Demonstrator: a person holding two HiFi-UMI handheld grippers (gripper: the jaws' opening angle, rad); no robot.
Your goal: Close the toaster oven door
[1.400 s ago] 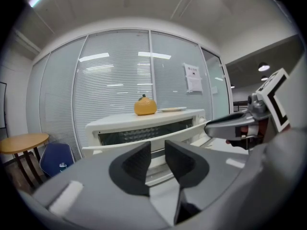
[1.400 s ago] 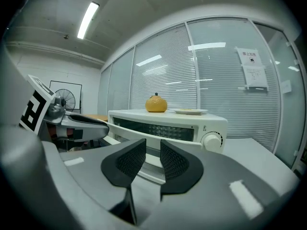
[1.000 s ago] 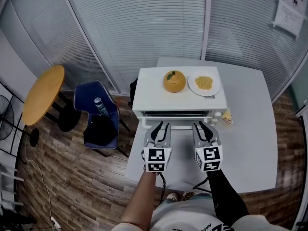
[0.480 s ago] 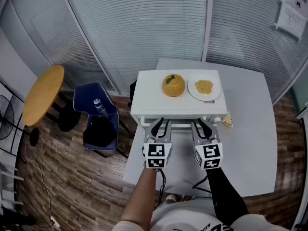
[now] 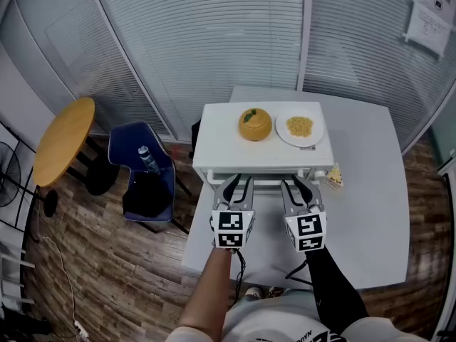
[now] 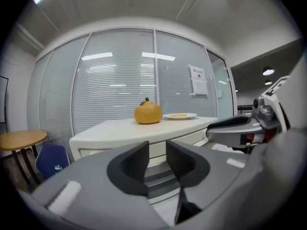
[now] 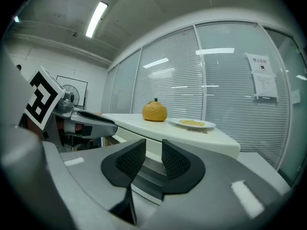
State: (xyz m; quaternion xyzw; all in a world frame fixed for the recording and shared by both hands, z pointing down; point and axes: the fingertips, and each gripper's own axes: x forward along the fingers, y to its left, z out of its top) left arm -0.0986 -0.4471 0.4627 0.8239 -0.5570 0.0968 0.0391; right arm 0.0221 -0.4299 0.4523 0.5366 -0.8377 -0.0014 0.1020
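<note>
A white toaster oven (image 5: 263, 148) stands on the white table (image 5: 370, 191). Its door (image 5: 265, 183) shows only as a thin strip under the top's front edge, and how far it is shut I cannot tell. My left gripper (image 5: 239, 187) and right gripper (image 5: 296, 189) sit side by side with their tips at that front edge. In the left gripper view the jaws (image 6: 157, 162) are opening, with a gap and nothing pressed between the pads; the oven's front (image 6: 144, 138) lies just beyond. The right gripper (image 7: 153, 159) also shows parted pads that hold nothing.
An orange-shaped jar (image 5: 255, 123) and a plate of yellow food (image 5: 300, 128) rest on the oven's top. A small food piece (image 5: 333, 176) lies at the oven's right corner. A blue chair (image 5: 142, 169) and a round wooden table (image 5: 64, 140) stand at the left.
The dark oven front seen a second ago is now hidden under the top's edge. Both grippers have shifted slightly toward the oven.
</note>
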